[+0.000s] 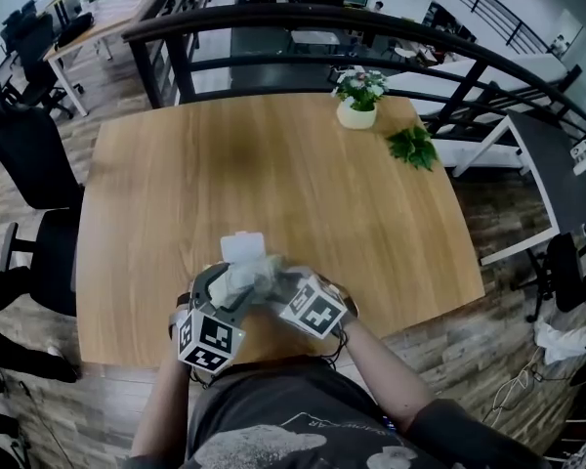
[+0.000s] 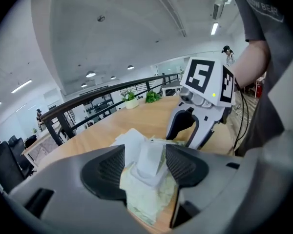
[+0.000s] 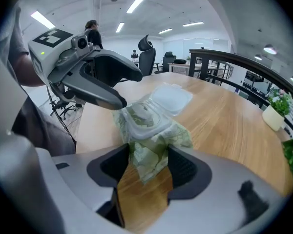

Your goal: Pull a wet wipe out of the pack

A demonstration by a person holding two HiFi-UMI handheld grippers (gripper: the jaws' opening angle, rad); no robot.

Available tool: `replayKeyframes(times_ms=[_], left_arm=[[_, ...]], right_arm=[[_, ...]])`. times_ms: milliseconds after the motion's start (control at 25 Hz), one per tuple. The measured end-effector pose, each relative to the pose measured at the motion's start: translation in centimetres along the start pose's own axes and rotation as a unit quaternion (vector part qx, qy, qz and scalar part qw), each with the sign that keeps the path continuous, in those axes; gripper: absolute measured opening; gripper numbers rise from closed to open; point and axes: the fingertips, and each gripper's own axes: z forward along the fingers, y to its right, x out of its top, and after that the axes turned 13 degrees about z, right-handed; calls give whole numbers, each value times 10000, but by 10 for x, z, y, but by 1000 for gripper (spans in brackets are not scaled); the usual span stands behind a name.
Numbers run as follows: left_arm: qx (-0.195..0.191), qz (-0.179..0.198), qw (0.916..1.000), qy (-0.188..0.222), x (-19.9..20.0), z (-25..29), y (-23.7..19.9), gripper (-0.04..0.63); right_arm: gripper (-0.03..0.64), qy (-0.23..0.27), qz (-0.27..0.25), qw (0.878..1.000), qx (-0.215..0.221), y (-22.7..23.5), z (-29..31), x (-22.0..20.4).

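Observation:
A green-patterned wet wipe pack (image 1: pixel 254 268) lies near the front edge of the wooden table (image 1: pixel 273 164). Its white flip lid (image 3: pixel 172 99) stands open behind the round opening (image 3: pixel 140 117). My right gripper (image 3: pixel 147 165) is shut on the pack's crimped end, which fills the gap between the pads. My left gripper (image 2: pixel 144 167) is open, with its jaws wide on either side of the pack's top and the raised white lid (image 2: pixel 149 159); neither pad presses on anything. In the head view the left gripper (image 1: pixel 230 283) and the right gripper (image 1: pixel 275 281) meet over the pack.
A small potted plant (image 1: pixel 357 101) and a loose green sprig (image 1: pixel 412 147) sit at the table's far right. A dark railing (image 1: pixel 303 27) runs behind. Black chairs (image 1: pixel 29 154) stand to the left, and a white table (image 1: pixel 542 179) stands at the right.

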Motion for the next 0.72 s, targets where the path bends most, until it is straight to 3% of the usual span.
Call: replayKeyframes(times_ms=[240,440,600,720], left_arm=[[291,416,9984,-236,7,12,12,247],[544,253,9968,-524,1,21,7,162],[722,199,9957,-539,2,15,3,93],[792,-45,9955,-517,-1,8,0,58]], right_arm=[[261,23,-53,10000,-28,-1,-2,2],[261,26,-118,9999,-16,0,-2,4],[261,15,-126,9999,-6,1,-2,2],[261,-7,-129,9999,-14,2,-3,1]])
